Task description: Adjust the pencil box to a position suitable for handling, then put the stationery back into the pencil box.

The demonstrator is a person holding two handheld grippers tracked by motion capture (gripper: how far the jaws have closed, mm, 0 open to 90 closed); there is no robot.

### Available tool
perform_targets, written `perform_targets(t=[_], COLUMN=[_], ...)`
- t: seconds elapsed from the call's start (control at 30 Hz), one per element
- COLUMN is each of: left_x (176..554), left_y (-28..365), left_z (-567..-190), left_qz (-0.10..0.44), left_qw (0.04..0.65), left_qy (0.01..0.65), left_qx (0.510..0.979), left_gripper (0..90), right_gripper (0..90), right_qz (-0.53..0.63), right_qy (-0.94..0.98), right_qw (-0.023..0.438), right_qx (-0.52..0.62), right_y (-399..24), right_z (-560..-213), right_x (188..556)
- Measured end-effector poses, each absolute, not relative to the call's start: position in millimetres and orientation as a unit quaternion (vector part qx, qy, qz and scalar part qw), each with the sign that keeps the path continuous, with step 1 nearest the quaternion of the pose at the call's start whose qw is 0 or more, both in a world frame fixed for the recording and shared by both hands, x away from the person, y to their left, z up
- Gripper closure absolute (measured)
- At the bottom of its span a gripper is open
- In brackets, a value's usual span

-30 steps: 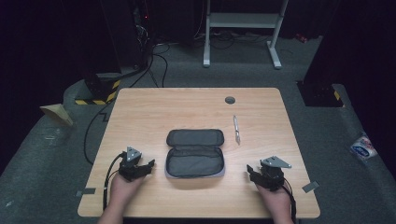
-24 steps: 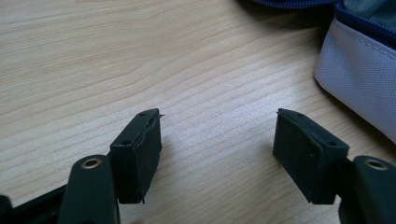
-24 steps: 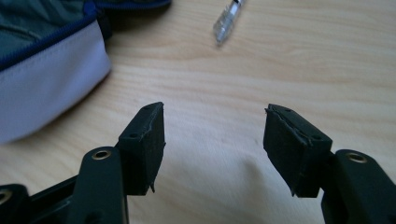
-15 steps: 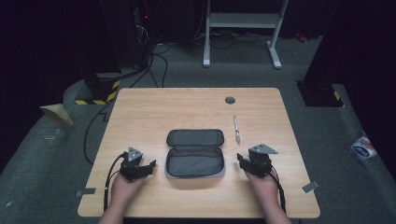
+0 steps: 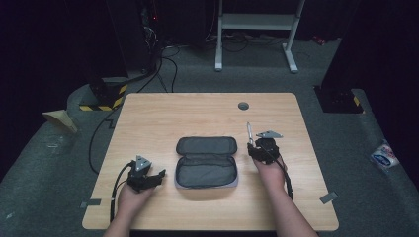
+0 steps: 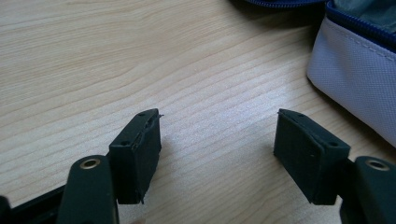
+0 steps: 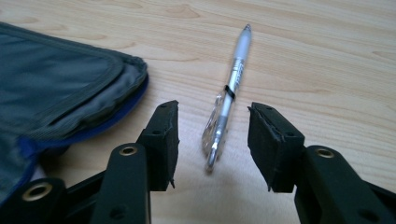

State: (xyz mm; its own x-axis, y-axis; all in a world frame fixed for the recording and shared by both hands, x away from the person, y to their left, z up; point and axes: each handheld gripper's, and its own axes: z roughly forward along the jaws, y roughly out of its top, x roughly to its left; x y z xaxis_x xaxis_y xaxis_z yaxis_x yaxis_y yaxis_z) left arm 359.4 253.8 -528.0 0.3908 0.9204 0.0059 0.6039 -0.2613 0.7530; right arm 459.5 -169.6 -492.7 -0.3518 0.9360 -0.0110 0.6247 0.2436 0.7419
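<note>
Forward across the tabletop (image 5: 148, 118) the right hand has travelled since the earlier frames. Left tongs (image 6: 217, 149) rest low beside the pencil case (image 5: 206, 162), spread wide, gripping nothing. That case lies unzipped, its inside bare. Right tongs (image 7: 212, 140), just closing, straddle the pen's (image 7: 229, 98) near end without pressing it.

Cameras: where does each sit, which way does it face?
High view: above the person's side, looking forward and down on the table; both forearms, left claw, right claw.
Left gripper view: rides the left claw, jaws apart over bare wood beside the pencil case.
Right gripper view: rides the right claw, jaws either side of the pen.
Shared: the case.
</note>
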Motion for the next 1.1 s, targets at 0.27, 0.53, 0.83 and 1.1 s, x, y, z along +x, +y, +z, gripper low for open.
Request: perform_targets(t=[0.27, 0.53, 0.83, 1.1], left_x=[359, 359, 359, 359], left_y=[254, 254, 254, 253], left_z=[-528, -528, -528, -528], left_qz=[0.23, 0.23, 0.23, 0.23], left_qw=[0.344, 0.344, 0.344, 0.345], left_qy=[0.5, 0.499, 0.498, 0.498], left_qx=[0.761, 0.762, 0.762, 0.762], left_gripper=[31.9, 31.9, 31.9, 32.0], right_gripper=[58.8, 68.1, 74.1, 74.3], right_qz=[0.325, 0.308, 0.292, 0.302], right_qy=[0.745, 0.753, 0.757, 0.77], right_qw=[0.214, 0.221, 0.227, 0.228], right_qx=[0.542, 0.538, 0.539, 0.514], right_y=[-170, -161, -164, -182], right_z=[-511, -513, -514, -515], right_x=[477, 485, 477, 417])
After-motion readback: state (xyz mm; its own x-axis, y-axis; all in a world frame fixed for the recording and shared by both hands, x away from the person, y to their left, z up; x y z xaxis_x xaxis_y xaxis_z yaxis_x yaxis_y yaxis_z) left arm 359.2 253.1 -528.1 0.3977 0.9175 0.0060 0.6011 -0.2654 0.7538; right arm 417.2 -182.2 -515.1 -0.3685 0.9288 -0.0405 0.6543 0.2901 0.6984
